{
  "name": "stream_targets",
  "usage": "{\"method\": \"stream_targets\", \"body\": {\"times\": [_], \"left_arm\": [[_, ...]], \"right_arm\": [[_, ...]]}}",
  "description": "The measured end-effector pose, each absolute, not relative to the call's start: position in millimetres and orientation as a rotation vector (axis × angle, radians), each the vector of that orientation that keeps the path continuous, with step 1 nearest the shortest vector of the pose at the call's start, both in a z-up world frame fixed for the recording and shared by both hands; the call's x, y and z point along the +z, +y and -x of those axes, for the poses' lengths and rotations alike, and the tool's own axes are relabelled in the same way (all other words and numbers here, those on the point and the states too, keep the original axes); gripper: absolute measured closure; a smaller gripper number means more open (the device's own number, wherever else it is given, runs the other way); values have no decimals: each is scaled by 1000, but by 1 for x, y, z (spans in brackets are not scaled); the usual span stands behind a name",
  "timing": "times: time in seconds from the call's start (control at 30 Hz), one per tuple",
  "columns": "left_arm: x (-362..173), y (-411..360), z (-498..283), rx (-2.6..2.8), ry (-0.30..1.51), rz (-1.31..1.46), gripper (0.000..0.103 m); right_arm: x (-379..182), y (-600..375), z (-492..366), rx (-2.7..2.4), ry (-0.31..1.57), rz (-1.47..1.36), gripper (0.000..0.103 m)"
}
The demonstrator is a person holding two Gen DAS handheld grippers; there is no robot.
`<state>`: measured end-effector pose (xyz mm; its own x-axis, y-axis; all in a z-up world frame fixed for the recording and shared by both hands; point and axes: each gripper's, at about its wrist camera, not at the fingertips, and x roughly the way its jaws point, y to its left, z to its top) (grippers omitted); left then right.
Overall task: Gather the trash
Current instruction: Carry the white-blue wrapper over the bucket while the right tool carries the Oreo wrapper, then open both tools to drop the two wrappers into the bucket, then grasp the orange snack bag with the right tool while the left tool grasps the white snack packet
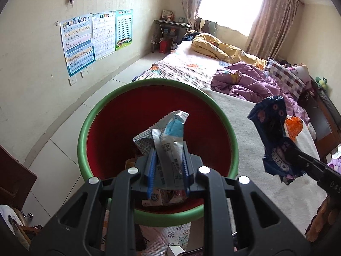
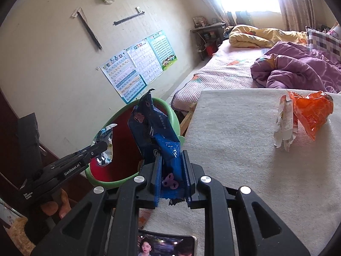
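**Two wrappers held by the bin**

The left gripper [image 1: 168, 160] has its jaws squeezed onto a silver and blue wrapper [image 1: 168, 134]. The wrapper sticks up between the blue pads, right over the open top of the bin [image 1: 85, 132]. The bin is red inside with a green rim, and more trash lies at its bottom.

The right gripper [image 2: 171, 170] has its jaws squeezed onto a dark blue cookie wrapper [image 2: 153, 128]. This wrapper stands tall in the jaws, just beside the bin's rim and at the edge of the table.

The table has a soft white cloth [image 2: 245, 160] on top. On the cloth, well apart from the gripper, sits an orange wrapper [image 2: 313, 111] touching a crumpled white one [image 2: 284, 125]. A phone [image 2: 166, 245] lies at the near edge, showing a picture of a face.

Behind the table is a bed [image 1: 187, 64] with a purple blanket [image 1: 245, 81] and a yellow blanket [image 1: 215, 44]. Colorful posters [image 1: 93, 38] hang on the pale wall. A bright window [image 1: 232, 2] with brown curtains is at the far end.
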<state>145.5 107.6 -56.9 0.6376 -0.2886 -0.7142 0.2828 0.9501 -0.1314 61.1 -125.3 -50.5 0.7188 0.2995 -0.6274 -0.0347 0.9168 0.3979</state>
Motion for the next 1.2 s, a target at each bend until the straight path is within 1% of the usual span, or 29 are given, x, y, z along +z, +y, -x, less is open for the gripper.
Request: {"method": "stream_targets", "body": {"times": [0.5,0.57,0.6,0.63,0.67,0.7,0.87,0.93,1.0,1.07,1.1,1.2], "left_arm": [[-72,121,-164,-293,857,4,83],[-72,122,-165,-282,857,6,81],[-73,124,-165,-273,857,8,70],[-74,125,-166,-261,862,12,63],[-74,125,-166,-250,860,17,53],[-75,127,-166,-241,856,22,49],[-79,132,-165,-218,868,28,48],[-78,133,-164,-212,864,29,48],[-75,132,-162,-205,853,28,48],[-70,133,-160,-199,834,27,48],[-67,132,-158,-197,824,28,48],[-59,128,-152,-192,797,27,48]], "right_arm": [[-49,-81,-112,287,773,-333,84],[-50,-78,-116,292,773,-330,84],[-50,-78,-118,292,772,-336,79],[-52,-79,-118,299,773,-348,65],[-52,-80,-118,309,773,-365,58],[-52,-82,-117,312,770,-374,51],[-48,-100,-109,259,740,-373,46],[-45,-121,-102,185,708,-368,40],[-43,-154,-94,57,676,-359,33],[-45,-193,-87,-81,663,-371,31],[-48,-217,-82,-151,658,-406,29],[-62,-284,-66,-316,637,-580,28]]}}
